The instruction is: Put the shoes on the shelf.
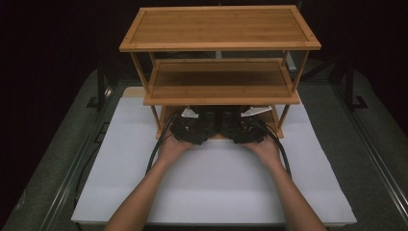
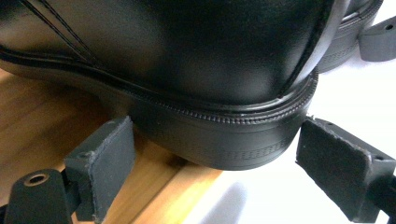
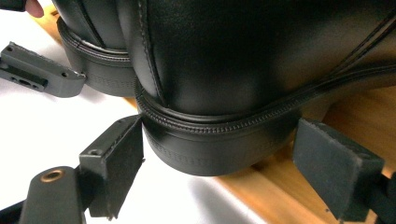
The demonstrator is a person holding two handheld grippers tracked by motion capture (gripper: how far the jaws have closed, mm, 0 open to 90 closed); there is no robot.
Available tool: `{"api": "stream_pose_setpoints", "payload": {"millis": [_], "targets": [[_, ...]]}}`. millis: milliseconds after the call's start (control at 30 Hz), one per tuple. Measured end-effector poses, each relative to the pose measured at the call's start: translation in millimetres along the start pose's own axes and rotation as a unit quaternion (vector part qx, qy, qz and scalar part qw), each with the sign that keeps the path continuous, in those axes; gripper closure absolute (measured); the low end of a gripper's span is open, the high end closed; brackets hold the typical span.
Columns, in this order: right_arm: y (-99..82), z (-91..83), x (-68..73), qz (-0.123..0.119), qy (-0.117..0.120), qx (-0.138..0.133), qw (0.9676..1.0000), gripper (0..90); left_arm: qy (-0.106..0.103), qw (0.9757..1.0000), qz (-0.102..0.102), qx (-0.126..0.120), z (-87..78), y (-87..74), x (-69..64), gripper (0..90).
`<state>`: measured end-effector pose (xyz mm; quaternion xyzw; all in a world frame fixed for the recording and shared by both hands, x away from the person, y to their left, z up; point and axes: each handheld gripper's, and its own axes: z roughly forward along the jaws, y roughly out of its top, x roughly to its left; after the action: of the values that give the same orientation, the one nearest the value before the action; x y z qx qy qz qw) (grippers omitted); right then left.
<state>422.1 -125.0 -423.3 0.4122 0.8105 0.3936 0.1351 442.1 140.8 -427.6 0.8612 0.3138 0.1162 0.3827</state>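
Note:
Two black leather shoes stand side by side on the bottom shelf of a bamboo rack (image 1: 219,46), heels toward me and jutting over the shelf's front edge. The left shoe's (image 2: 187,60) heel sits between the open jaws of my left gripper (image 2: 222,163), its left pad close against the sole and its right pad a little apart. My right gripper (image 3: 224,163) straddles the right shoe's (image 3: 243,60) heel the same way, open. From above, both grippers (image 1: 192,126) (image 1: 246,126) reach under the middle shelf, hands behind them.
The rack has three tiers; the middle shelf (image 1: 221,98) overhangs the grippers closely. It stands on a white mat (image 1: 216,183) on a grey table with dark metal rails at both sides. Each gripper view catches the neighbouring shoe (image 2: 348,32) (image 3: 88,46) close alongside.

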Motion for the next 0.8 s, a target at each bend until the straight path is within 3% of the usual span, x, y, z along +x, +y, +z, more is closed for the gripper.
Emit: {"api": "stream_pose_setpoints", "payload": {"millis": [67,100,467,600,800], "targets": [[0.9,0.2,-1.0,0.015,0.003,0.006,0.9999,16.9,0.000,1.0000,0.001,-0.001,0.9,0.9,0.6,11.7],[1.5,2.4,-4.8,-0.007,-0.002,-0.007,1.0000,16.9,0.004,1.0000,0.003,-0.001,2.9,1.5,2.3,11.7],[0.2,12.3,-7.5,-0.017,-0.019,0.003,0.9997,16.9,0.020,0.9996,0.004,0.021,15.3,-0.1,4.3,11.6],[-2.7,19.9,-6.3,-0.024,-0.030,0.019,0.9991,16.9,0.022,0.9992,0.010,0.032,23.4,-1.4,4.3,11.6],[-4.6,22.1,-9.4,-0.015,-0.024,0.017,0.9995,16.8,0.024,0.9993,0.003,0.028,25.5,-2.9,5.5,11.5]]}}
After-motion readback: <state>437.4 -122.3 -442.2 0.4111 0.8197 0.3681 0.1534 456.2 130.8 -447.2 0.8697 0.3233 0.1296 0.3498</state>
